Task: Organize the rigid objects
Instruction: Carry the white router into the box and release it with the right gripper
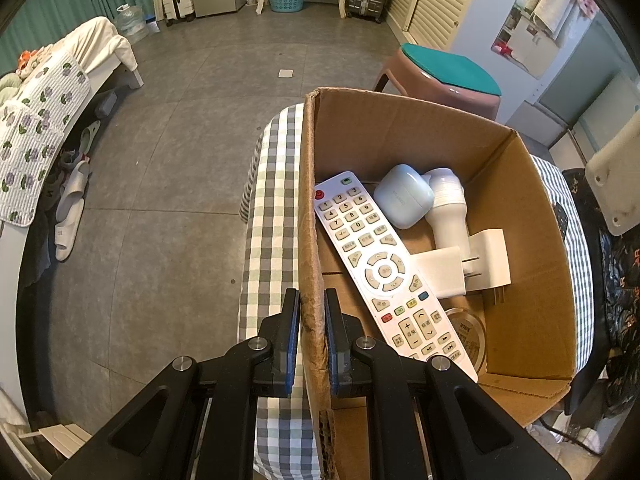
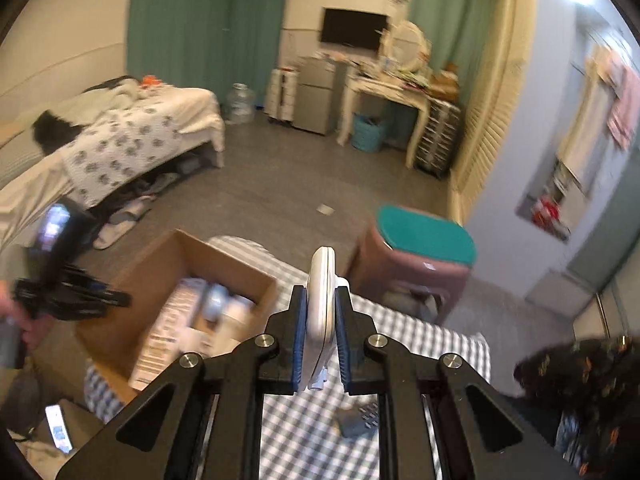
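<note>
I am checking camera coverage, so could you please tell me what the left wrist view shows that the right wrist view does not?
Only the left wrist view shows the left gripper clamping the cardboard box wall, and the remote sharply. Only the right wrist view shows the right gripper holding a white device and a grey object on the checked cloth. Both show the box, cloth and stool.

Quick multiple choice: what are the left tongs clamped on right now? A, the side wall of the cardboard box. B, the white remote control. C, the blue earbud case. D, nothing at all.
A: in the left wrist view the left tongs straddle the cardboard box wall, pads on both faces, while the white remote control and blue earbud case lie loose inside.
</note>
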Demonstrator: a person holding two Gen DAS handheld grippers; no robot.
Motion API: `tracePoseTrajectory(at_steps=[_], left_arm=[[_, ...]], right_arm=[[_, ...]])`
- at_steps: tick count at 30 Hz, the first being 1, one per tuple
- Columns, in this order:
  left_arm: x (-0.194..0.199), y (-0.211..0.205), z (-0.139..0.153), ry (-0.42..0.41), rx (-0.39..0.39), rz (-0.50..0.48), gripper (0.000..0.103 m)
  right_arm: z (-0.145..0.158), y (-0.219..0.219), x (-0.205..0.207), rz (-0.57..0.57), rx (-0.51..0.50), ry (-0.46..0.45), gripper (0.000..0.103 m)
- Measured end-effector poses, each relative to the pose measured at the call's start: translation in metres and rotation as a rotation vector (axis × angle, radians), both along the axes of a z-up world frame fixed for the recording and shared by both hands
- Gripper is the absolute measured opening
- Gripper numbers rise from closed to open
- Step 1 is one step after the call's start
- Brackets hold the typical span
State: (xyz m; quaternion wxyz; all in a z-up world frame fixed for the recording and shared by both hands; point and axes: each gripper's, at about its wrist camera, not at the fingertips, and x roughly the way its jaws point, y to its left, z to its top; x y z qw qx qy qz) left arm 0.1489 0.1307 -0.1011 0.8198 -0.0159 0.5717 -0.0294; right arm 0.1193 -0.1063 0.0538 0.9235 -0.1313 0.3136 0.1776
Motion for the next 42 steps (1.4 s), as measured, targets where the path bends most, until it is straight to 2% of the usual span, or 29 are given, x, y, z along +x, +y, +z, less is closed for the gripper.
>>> tracePoseTrajectory(at_steps=[6, 13, 20, 26, 31, 36, 42], left_arm=[[0.001, 0.000, 0.000, 0.003, -0.001, 0.000, 0.011], [0.003, -0.002, 0.000, 0.012, -0.001, -0.006, 0.011], [0.002, -0.001, 0.001, 0.015, -0.001, -0.006, 0.012], [0.002, -0.002, 0.000, 0.019, 0.005, -0.003, 0.012], [0.003, -0.001, -0.001, 0.021, 0.008, 0.002, 0.011], [0.003, -0.001, -0.001, 0.022, 0.013, 0.007, 0.011], [0.004, -0.001, 0.000, 0.028, 0.010, 0.014, 0.011]], right_arm=[[-0.002, 0.050, -0.003, 0.107, 0.000, 0.015, 0.013], [-0.039, 0.099, 0.005, 0.194, -0.006, 0.108, 0.013], [-0.072, 0.129, 0.010, 0.265, 0.026, 0.200, 0.013], [-0.100, 0.124, 0.027, 0.240, 0.054, 0.270, 0.013], [-0.108, 0.103, 0.043, 0.202, 0.098, 0.318, 0.014], [-0.110, 0.084, 0.053, 0.122, 0.065, 0.295, 0.016], [-0.091, 0.064, 0.050, 0.082, 0.075, 0.242, 0.016]])
